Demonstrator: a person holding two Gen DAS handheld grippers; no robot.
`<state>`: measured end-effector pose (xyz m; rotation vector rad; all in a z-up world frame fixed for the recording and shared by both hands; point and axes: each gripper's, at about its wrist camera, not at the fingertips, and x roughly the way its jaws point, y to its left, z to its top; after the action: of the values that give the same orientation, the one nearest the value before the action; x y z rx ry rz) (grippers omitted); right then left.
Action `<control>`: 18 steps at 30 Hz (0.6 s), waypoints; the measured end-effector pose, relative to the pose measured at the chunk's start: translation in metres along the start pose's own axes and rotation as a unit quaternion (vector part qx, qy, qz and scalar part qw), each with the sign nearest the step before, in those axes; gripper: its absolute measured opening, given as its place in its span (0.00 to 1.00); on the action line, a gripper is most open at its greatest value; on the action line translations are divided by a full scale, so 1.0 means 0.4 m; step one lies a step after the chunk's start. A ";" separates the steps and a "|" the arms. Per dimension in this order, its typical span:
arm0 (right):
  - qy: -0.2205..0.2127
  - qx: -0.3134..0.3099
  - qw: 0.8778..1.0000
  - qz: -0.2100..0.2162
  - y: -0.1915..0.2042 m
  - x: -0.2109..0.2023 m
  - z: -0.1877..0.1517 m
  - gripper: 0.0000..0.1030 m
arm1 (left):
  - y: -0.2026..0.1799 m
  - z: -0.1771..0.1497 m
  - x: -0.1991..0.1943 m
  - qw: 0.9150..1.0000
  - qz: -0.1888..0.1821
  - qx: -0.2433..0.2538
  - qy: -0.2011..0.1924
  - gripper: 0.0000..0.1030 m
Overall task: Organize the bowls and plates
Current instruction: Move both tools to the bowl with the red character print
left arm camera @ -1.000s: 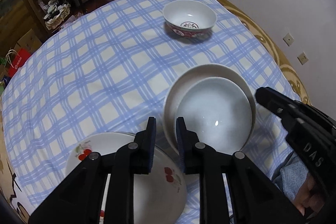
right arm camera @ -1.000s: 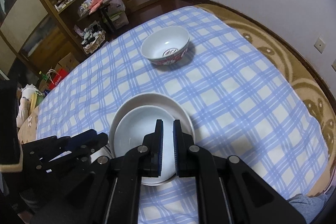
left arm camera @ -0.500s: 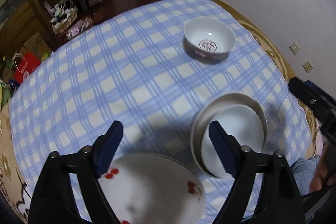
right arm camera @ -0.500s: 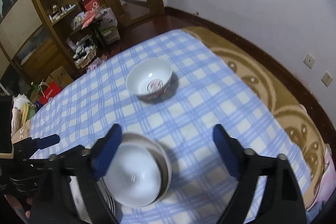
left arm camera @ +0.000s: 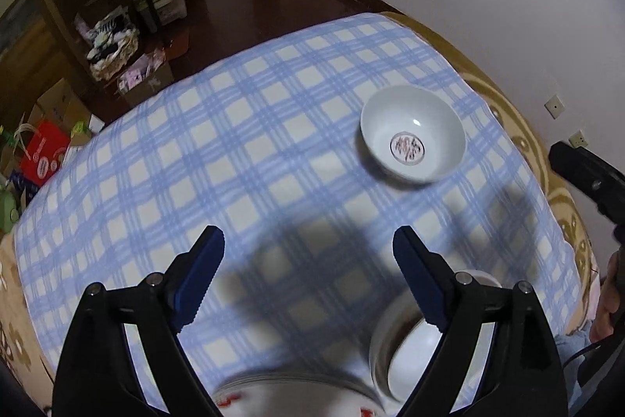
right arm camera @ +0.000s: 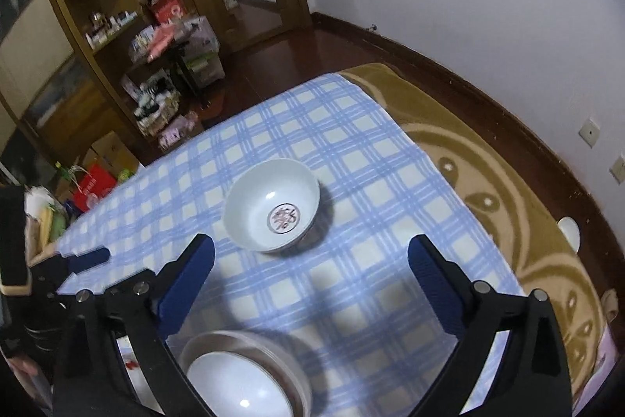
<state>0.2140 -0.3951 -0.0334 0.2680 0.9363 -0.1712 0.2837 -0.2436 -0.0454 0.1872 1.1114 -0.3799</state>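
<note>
Left wrist view: the left gripper [left arm camera: 308,253] hangs over the blue checked cloth [left arm camera: 250,159], jaws spread wide after just opening, nothing between them but cloth and their own shadow. Ahead and to the right of its fingertips stands the bowl with the red emblem [left arm camera: 413,133], upright, alone on the cloth, well apart from both fingers. Directly under and behind the right finger lies the white bowl [left arm camera: 414,358], nested in the white plate [left arm camera: 381,331]; the finger partly hides both. At the bottom edge, between the two fingers, shows the rim of the cherry-patterned plate [left arm camera: 289,395], blurred. At the far right edge the right gripper's black body is just visible. Right wrist view: the right gripper [right arm camera: 310,253] has also just opened, jaws at full spread, empty. The emblem bowl sits just ahead of the gap between its fingertips, slightly to the left, with clear cloth all the way. The nested white bowl and plate lie below, close to the left finger. Left of that finger the other gripper's blue pad pokes in. Beyond the cloth: a brown patterned blanket [right arm camera: 519,221], wooden shelves [right arm camera: 90,26] with clutter, a red bag [right arm camera: 91,186] on the floor.
</note>
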 end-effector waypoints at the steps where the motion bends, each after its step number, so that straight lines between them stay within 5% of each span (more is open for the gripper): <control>1: 0.003 -0.003 1.000 -0.005 0.000 0.011 0.005 1.00 | -0.003 0.009 0.008 1.000 0.002 0.000 -0.002 0.85; 18: 0.063 -0.026 0.997 -0.042 -0.018 0.246 0.025 1.00 | -0.038 0.139 0.178 1.000 0.003 0.014 -0.003 0.85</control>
<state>0.2770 -0.4079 -0.1088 0.1923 1.0774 -0.2083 0.3519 -0.2908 -0.0846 0.2136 1.0997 -0.3908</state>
